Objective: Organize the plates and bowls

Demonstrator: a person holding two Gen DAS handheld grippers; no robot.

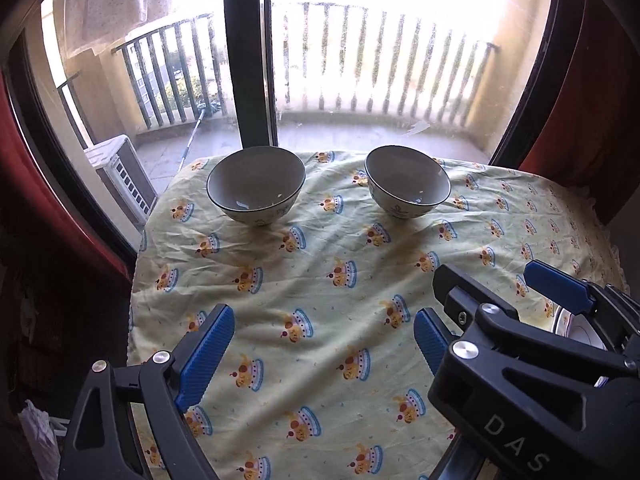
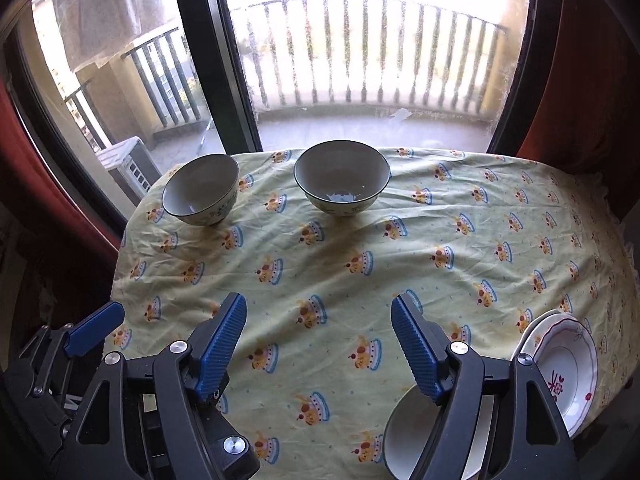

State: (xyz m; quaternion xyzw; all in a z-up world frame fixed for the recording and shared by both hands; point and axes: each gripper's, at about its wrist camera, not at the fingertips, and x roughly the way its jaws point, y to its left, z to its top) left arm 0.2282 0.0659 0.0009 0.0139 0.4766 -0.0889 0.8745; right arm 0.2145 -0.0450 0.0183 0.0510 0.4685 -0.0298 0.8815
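Strong daylight floods in through the window [image 1: 380, 60] ahead of me, and the upper right of both views is blown out to white, washing over the railing [image 2: 360, 52]. The glass looks dusty and hazy. The bowls [image 1: 256, 184] are backlit, with small highlights inside and soft shadows falling toward me on the tabletop [image 1: 320, 280]. The curtains [image 2: 592, 80] at the sides sink into near black. Fisheye bending curves the window frame and table edges, and dark corners ring each view. Focus is sharp throughout.

Sunlit balcony railing [image 1: 380, 76] beyond the window, red curtains [image 2: 592, 92] beside it.
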